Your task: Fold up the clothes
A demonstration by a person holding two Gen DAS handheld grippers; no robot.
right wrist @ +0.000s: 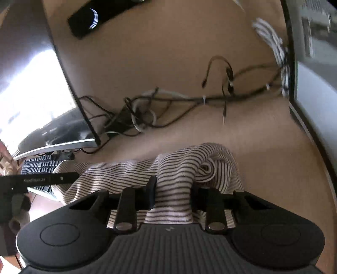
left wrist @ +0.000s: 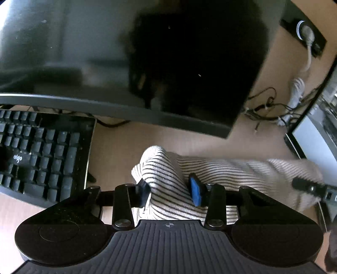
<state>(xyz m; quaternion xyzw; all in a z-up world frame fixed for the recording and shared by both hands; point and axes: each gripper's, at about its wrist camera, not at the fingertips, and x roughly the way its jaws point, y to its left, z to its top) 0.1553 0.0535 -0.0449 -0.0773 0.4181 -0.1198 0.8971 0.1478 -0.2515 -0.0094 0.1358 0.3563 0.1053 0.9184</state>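
Observation:
A white garment with thin black stripes [left wrist: 221,170] hangs stretched between my two grippers above a beige desk. In the left wrist view my left gripper [left wrist: 168,189] is shut on a bunched end of the garment, blue pads [left wrist: 194,191] pressing the cloth from both sides. The right gripper's black body shows at that view's right edge, at the cloth's other end. In the right wrist view my right gripper [right wrist: 173,189] is shut on a gathered fold of the striped garment [right wrist: 179,168], with a rolled edge of cloth beside it.
A black keyboard [left wrist: 42,156] lies at the left, under a dark monitor [left wrist: 126,59]. A tangle of cables [right wrist: 168,105] lies on the desk [right wrist: 158,52] behind. A second screen [right wrist: 311,88] stands at the right. A black power strip [right wrist: 94,19] is at the back.

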